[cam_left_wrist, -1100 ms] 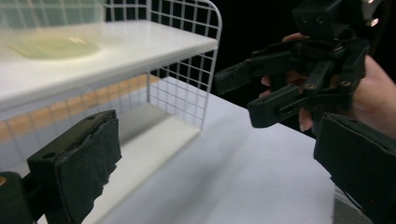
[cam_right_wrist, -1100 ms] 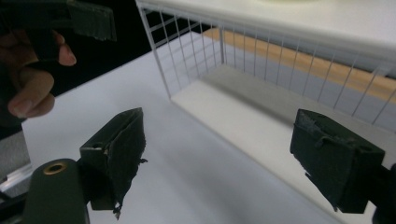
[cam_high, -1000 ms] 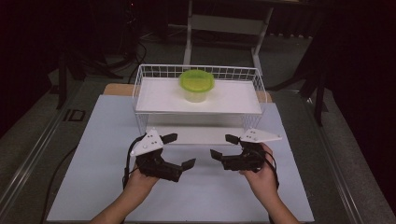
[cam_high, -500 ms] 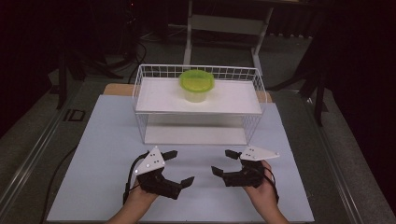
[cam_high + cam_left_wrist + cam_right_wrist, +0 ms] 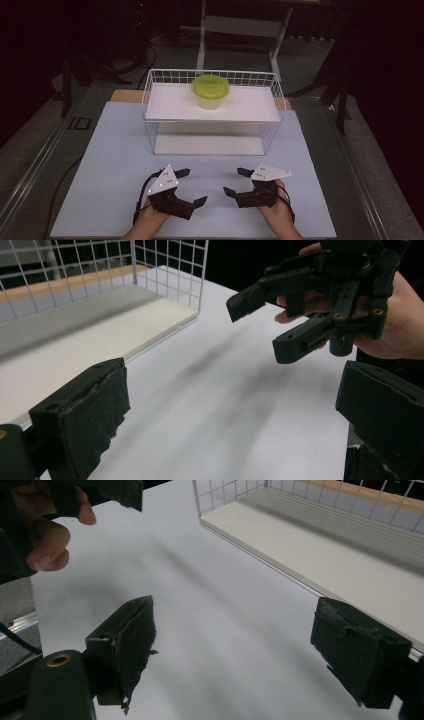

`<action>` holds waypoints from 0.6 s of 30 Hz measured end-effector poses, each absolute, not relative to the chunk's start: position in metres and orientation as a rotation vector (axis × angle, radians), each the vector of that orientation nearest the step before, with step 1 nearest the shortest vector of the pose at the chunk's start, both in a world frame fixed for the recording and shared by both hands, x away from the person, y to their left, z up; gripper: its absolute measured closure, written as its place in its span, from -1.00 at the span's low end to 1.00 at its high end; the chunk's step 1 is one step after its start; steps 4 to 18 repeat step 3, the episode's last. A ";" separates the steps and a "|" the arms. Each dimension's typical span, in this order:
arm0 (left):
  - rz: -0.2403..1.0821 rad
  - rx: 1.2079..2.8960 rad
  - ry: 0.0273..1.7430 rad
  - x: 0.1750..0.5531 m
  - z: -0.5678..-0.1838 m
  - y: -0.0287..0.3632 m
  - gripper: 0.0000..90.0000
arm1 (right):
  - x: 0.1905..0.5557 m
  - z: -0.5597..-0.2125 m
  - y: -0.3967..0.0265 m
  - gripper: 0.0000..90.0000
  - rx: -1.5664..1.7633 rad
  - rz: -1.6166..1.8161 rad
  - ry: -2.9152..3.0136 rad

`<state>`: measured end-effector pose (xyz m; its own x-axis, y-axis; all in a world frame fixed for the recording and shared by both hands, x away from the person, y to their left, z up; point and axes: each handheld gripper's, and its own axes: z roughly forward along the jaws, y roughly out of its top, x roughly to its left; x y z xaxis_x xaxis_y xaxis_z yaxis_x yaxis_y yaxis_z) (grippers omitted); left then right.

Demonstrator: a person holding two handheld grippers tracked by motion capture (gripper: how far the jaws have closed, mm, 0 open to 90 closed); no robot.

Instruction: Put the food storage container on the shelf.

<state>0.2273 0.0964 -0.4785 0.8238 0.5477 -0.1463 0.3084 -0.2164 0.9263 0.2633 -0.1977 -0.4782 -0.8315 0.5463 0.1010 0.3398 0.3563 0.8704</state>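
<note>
Ahead, wire rack fronts bare table.

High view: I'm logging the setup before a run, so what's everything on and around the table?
Rack: one, white wire, two-tier, far middle of table.
Bowl: one, green lid, clear base, on rack's top shelf.
Table: one, white top.
Frame: one, grey, on floor behind the table.
Left gripper: one, black, open, near edge, empty.
Right gripper: one, black, open, near edge, empty.
Hands: two, holding the grippers.
</note>
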 end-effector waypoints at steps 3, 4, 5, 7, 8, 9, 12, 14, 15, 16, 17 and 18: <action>0.260 1.828 0.650 0.227 -0.481 0.096 -0.97 | 0.263 -0.479 -0.198 -0.61 0.791 1.460 2.415; 0.260 1.828 0.650 0.227 -0.481 0.096 -0.97 | 0.263 -0.479 -0.198 -0.61 0.791 1.460 2.415; 0.260 1.828 0.650 0.227 -0.481 0.096 -0.97 | 0.263 -0.479 -0.198 -0.61 0.791 1.460 2.415; 0.260 1.828 0.650 0.227 -0.481 0.096 -0.97 | 0.263 -0.479 -0.198 -0.61 0.791 1.460 2.415; 0.260 1.828 0.650 0.227 -0.481 0.096 -0.97 | 0.263 -0.479 -0.198 -0.61 0.791 1.460 2.415; 0.260 1.828 0.650 0.227 -0.481 0.096 -0.97 | 0.263 -0.479 -0.198 -0.61 0.791 1.460 2.415; 0.260 1.828 0.650 0.227 -0.481 0.096 -0.97 | 0.263 -0.479 -0.198 -0.61 0.791 1.460 2.415; 0.260 1.828 0.650 0.227 -0.481 0.096 -0.97 | 0.263 -0.479 -0.198 -0.61 0.791 1.460 2.415; 0.260 1.828 0.650 0.227 -0.481 0.096 -0.97 | 0.263 -0.479 -0.198 -0.61 0.791 1.460 2.415; 0.260 1.828 0.650 0.227 -0.481 0.096 -0.97 | 0.263 -0.479 -0.198 -0.61 0.791 1.460 2.415; 0.260 1.828 0.650 0.227 -0.481 0.096 -0.97 | 0.263 -0.479 -0.198 -0.61 0.791 1.460 2.415; 0.260 1.828 0.650 0.227 -0.481 0.096 -0.97 | 0.263 -0.479 -0.198 -0.61 0.791 1.460 2.415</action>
